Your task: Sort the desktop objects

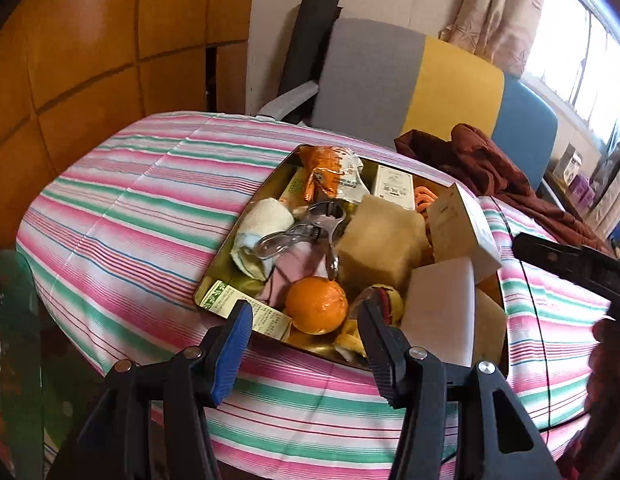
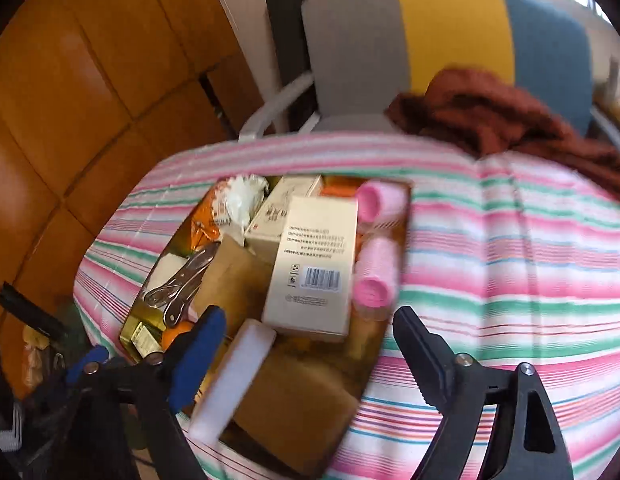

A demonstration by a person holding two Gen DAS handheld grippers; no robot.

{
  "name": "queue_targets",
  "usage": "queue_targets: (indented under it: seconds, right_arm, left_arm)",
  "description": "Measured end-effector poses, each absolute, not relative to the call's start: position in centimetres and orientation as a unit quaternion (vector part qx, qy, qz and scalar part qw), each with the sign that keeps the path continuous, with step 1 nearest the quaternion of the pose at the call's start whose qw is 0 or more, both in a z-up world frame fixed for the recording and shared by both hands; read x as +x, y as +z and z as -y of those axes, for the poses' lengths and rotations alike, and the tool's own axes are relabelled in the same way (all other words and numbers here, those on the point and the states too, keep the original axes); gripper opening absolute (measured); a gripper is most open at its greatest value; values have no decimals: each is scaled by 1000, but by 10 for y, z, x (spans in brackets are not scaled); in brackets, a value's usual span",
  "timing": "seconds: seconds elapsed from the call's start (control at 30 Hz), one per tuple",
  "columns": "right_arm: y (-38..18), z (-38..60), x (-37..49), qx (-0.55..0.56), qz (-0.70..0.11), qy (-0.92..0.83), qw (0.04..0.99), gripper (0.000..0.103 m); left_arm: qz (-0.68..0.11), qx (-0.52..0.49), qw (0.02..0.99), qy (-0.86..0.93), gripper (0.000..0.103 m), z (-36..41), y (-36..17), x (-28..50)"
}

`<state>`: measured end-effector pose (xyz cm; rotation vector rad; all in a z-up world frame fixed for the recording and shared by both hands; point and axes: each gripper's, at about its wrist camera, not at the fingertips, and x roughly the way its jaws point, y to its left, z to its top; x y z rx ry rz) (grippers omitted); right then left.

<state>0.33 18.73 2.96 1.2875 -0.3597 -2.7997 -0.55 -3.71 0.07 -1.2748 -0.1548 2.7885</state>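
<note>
A gold metal tray [image 1: 209,285] lies on the striped tablecloth [image 1: 129,220], piled with mixed items. An orange [image 1: 316,306] sits at the tray's near end beside a white foam block [image 1: 438,312], a tan sponge block [image 1: 378,248], a metal hand tool [image 1: 305,228] and a rolled towel [image 1: 257,236]. My left gripper [image 1: 303,316] hovers open over the orange, its pads clear of it. In the right wrist view a cream box [image 2: 314,264] lies on top, with pink hair rollers [image 2: 376,280] to its right and the foam block [image 2: 229,376] near. My right gripper [image 2: 307,320] stands wide open and empty above the tray's near end.
A chair [image 1: 410,80] with a grey, yellow and blue back stands behind the table. A rust-brown cloth [image 1: 490,168] is draped over the table's far right corner. Wooden cabinet doors [image 1: 69,40] fill the left. Striped cloth [image 2: 510,260] lies bare right of the tray.
</note>
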Motion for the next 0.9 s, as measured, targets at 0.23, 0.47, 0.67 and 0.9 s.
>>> queue_targets:
  seconds: [0.23, 0.47, 0.67, 0.9]
  right_arm:
    - [38, -176, 37, 417, 88, -905, 0, 97]
    - [39, -146, 56, 406, 45, -913, 8, 103]
    - [37, -133, 59, 404, 32, -914, 5, 103]
    - [33, -128, 60, 416, 32, -908, -14, 103]
  left_arm:
    - [15, -398, 16, 917, 55, 25, 11, 6]
    - [-6, -389, -3, 921, 55, 23, 19, 21]
    - [2, -384, -14, 923, 55, 26, 23, 31]
    - [-9, -389, -24, 921, 55, 28, 26, 36]
